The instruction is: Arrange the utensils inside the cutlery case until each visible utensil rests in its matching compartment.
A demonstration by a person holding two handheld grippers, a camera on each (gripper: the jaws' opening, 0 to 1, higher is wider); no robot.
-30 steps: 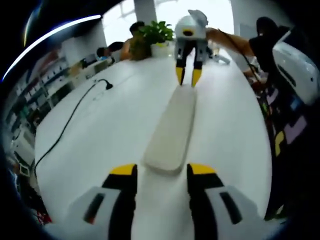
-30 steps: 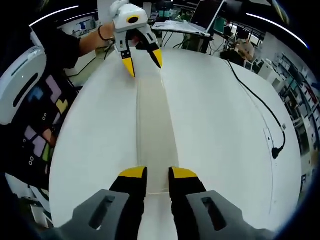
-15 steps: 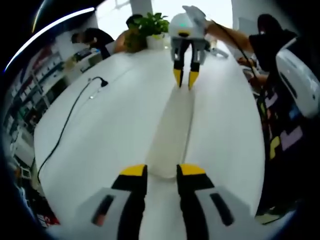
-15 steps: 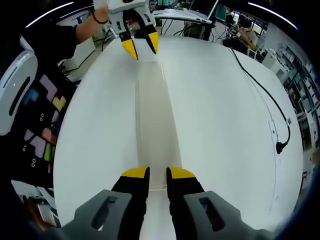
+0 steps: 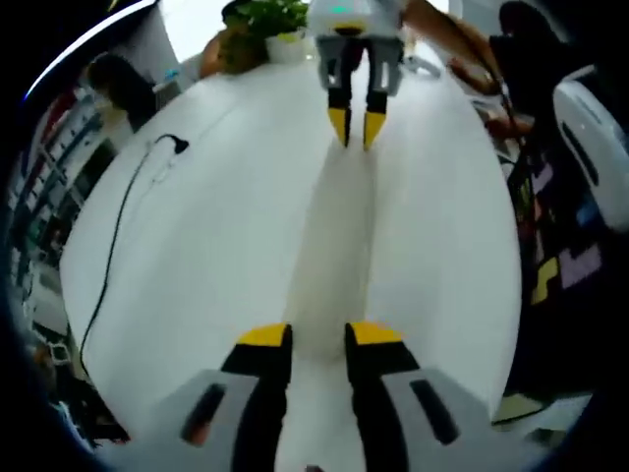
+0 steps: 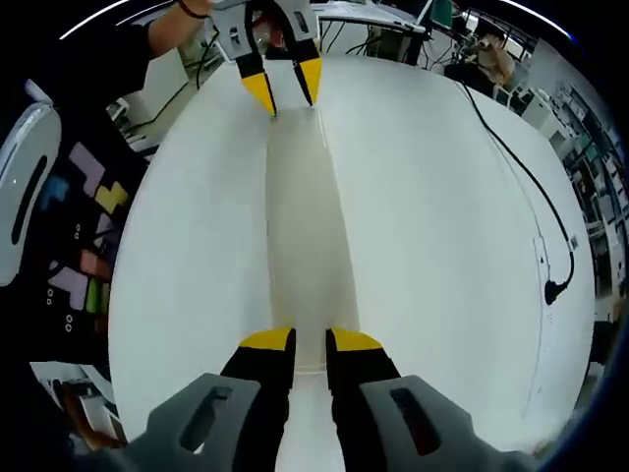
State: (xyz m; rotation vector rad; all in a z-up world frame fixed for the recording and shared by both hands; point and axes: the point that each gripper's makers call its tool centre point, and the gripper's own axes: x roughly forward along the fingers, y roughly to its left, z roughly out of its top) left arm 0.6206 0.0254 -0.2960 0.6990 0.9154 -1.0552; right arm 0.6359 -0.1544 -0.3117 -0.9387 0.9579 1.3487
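Observation:
A long, pale cutlery case (image 5: 339, 236) lies lengthwise on the white table (image 5: 197, 256), lid side up, its contents hidden. In the left gripper view my left gripper (image 5: 318, 336) is shut on the near end of the case, a yellow-tipped jaw on each side. At the far end the right gripper (image 5: 354, 126) pinches the other end. The right gripper view shows the same case (image 6: 300, 226) from the opposite end, with my right gripper (image 6: 311, 341) shut on its near end and the left gripper (image 6: 285, 90) at the far end. No utensils are in sight.
A black cable with a plug (image 5: 123, 211) runs along one side of the table, also in the right gripper view as the cable (image 6: 536, 226). A potted plant (image 5: 263, 18) stands at the far edge. A person in a patterned dark shirt (image 5: 565, 236) stands close beside the table.
My left gripper's jaws have narrowed from wide open onto the case's near end. The right gripper has stayed pinched on its own end. Both views have shifted slightly.

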